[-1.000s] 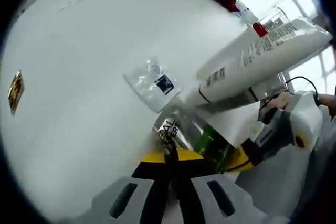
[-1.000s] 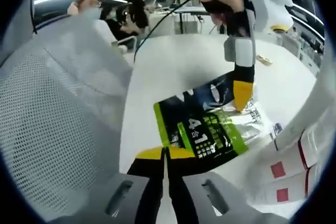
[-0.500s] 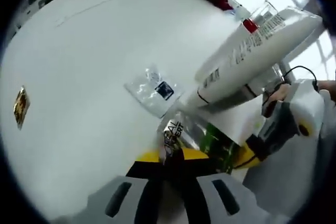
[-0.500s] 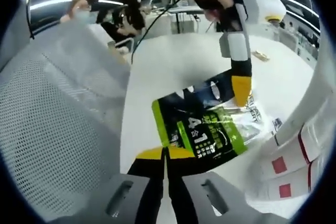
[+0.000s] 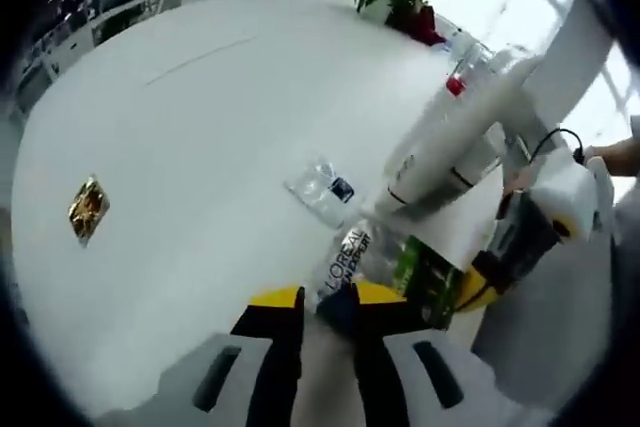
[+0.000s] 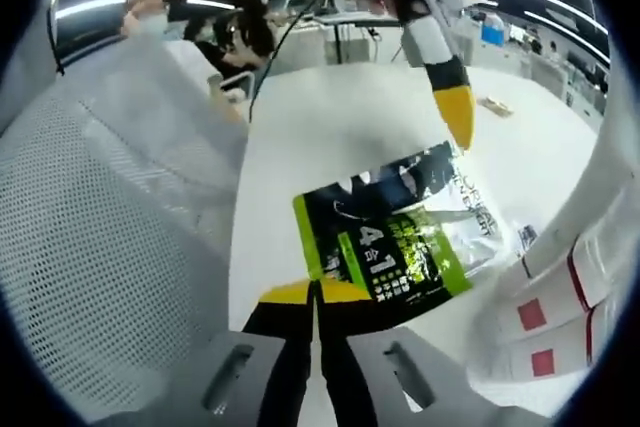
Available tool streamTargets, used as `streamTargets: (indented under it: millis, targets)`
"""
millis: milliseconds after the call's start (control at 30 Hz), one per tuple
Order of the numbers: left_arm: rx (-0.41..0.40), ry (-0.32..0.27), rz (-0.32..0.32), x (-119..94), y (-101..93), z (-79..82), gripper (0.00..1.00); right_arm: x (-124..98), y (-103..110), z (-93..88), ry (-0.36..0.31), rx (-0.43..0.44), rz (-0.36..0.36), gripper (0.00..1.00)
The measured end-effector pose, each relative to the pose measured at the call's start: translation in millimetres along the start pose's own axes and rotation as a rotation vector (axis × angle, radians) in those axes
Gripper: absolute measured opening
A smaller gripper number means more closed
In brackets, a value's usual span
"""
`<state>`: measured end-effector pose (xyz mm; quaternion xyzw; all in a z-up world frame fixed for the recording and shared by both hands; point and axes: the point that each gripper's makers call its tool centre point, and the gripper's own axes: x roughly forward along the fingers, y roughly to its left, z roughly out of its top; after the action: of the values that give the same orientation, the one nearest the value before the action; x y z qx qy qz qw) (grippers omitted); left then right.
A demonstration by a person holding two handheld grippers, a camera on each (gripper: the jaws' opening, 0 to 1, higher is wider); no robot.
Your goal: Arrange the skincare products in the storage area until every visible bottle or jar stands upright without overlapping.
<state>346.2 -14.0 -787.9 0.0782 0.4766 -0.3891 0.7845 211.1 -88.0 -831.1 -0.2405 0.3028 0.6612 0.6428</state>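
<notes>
The green-and-black sachet (image 6: pixel 395 242) lies flat on the white table (image 5: pixel 200 127), its near edge pinched between the closed jaws of the right gripper (image 6: pixel 316 297). The left gripper (image 6: pixel 452 112) hangs above the sachet's far edge, jaws slightly parted and holding nothing. Beside the sachet, a white tube (image 5: pixel 470 122) leans; a small gold packet (image 5: pixel 86 209) lies well apart.

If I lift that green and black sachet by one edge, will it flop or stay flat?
Probably flops: the green and black sachet looks like a thin, flat foil pack. Likely light, and its glossy film may slip. The right gripper appears shut at its edge.
</notes>
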Motion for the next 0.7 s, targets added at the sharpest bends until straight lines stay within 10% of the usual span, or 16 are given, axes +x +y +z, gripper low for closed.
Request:
streamTargets:
  millis: [333, 700]
  targets:
    - [0.134, -0.048, -0.023, 12.0, -54.7, -16.1, 0.22, -0.2, 0.6, 0.2, 0.005, 0.001, -0.002, 0.02]
    - [0.103, 0.017, 0.005, 32.8, -50.2, -40.2, 0.19, -8.4, -14.2, 5.4, 0.011, -0.115, -0.115, 0.15]
